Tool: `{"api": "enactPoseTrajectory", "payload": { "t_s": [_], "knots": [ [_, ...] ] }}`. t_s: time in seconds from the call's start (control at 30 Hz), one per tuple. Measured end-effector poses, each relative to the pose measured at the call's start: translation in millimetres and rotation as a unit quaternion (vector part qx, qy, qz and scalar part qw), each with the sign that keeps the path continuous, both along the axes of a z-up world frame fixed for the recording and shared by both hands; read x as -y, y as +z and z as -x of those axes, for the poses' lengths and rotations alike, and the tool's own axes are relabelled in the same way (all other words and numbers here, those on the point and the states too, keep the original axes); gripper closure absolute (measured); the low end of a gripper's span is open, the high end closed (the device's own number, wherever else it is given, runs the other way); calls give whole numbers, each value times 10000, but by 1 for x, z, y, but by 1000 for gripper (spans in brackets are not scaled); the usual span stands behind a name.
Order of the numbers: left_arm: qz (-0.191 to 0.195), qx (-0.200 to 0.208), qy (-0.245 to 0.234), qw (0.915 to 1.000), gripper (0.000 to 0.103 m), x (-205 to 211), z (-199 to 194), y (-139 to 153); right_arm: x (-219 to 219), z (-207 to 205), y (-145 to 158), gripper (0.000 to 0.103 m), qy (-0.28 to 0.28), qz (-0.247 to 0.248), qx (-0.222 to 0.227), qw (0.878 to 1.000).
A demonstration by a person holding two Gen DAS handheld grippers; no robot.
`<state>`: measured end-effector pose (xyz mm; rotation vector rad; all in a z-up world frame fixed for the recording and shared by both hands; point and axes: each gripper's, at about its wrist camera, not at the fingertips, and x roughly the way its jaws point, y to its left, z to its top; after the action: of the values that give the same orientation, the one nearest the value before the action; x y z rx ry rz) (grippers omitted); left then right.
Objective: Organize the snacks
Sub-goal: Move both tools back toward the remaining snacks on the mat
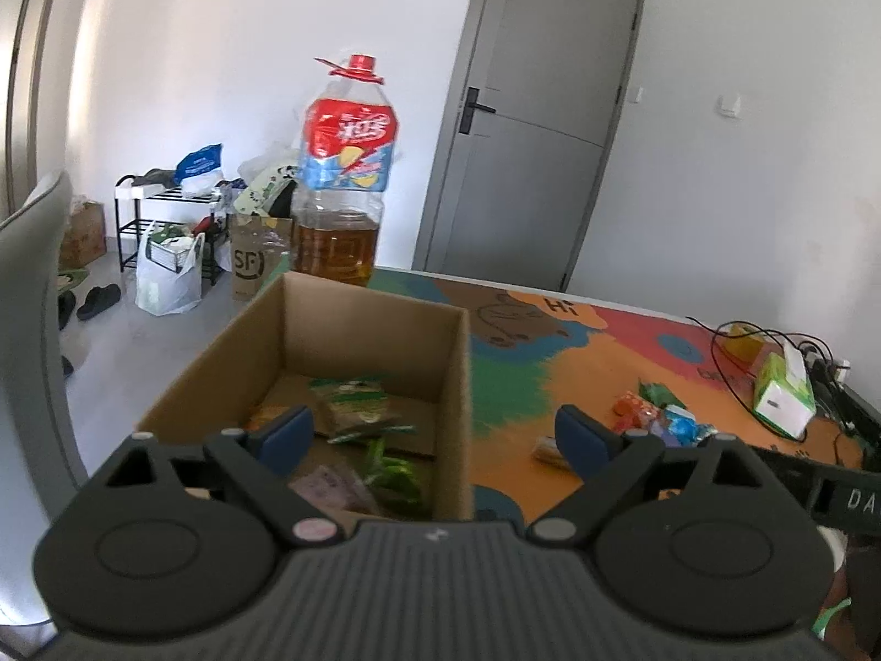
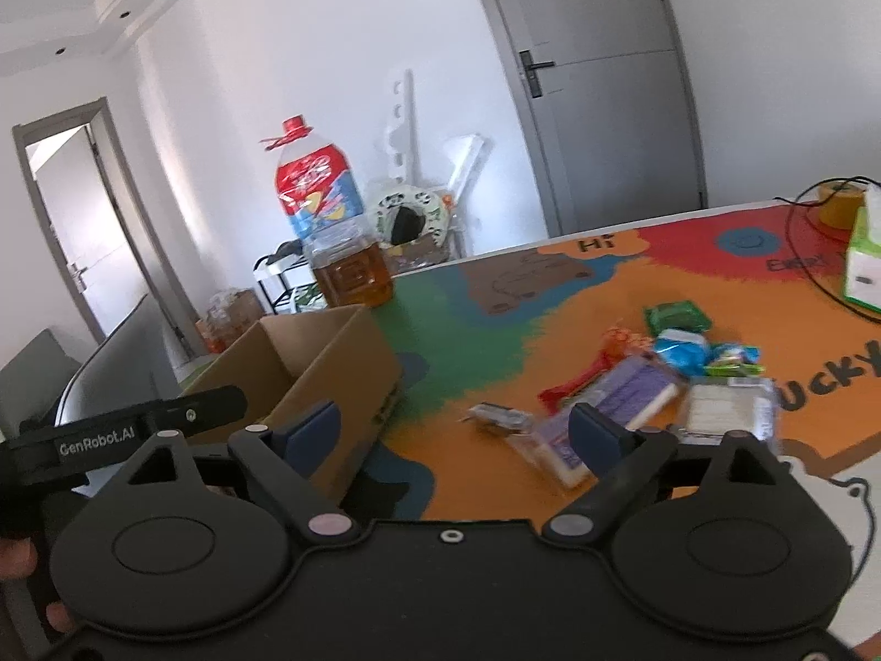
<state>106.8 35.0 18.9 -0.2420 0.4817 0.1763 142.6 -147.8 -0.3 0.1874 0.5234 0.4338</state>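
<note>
An open cardboard box (image 1: 352, 303) stands on the colourful table mat (image 1: 512, 385); several snack packets (image 1: 358, 407) lie on its floor. My left gripper (image 1: 435, 435) hovers over the box's near right corner, open, with nothing between its blue pads. In the right wrist view the same box (image 2: 352, 363) is at the left, and a loose pile of snack packets (image 2: 661, 380) lies on the mat to the right. My right gripper (image 2: 457, 429) is open and empty, between the box and the pile. The pile shows small in the left wrist view too (image 1: 661, 418).
A big oil bottle with a red cap (image 1: 344, 176) stands behind the box. A green tissue box (image 1: 784, 391) and black cables (image 1: 771, 341) lie at the table's far right. The other gripper's black body (image 2: 121, 435) reaches in at the left.
</note>
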Motion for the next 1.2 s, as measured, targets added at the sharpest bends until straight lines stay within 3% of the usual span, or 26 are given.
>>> {"api": "enactPoseTrajectory", "payload": {
  "t_s": [0.33, 0.43, 0.83, 1.0, 1.2],
  "knots": [
    [-125, 164, -609, 9979, 9, 41, -9, 2, 41, -4, -8, 10, -550, -63, -101, 9984],
    [-132, 210, -786, 9966, 9, 52, -15, 0, 47, -5, -11, 16, -579, 9, -82, 9983],
    [-262, 50, -772, 9967, 11, 78, -53, -22, 77, -27, -36, 18, -1039, 78, -230, 9943],
    [-594, -31, -827, 9948, 11, 91, -70, -35, 83, -40, -47, 17, -1148, 156, -309, 9928],
    [-710, -238, -794, 9940, 12, 94, -92, -52, 86, -57, -60, 17, -1187, 233, -439, 9917]
  ]
}}
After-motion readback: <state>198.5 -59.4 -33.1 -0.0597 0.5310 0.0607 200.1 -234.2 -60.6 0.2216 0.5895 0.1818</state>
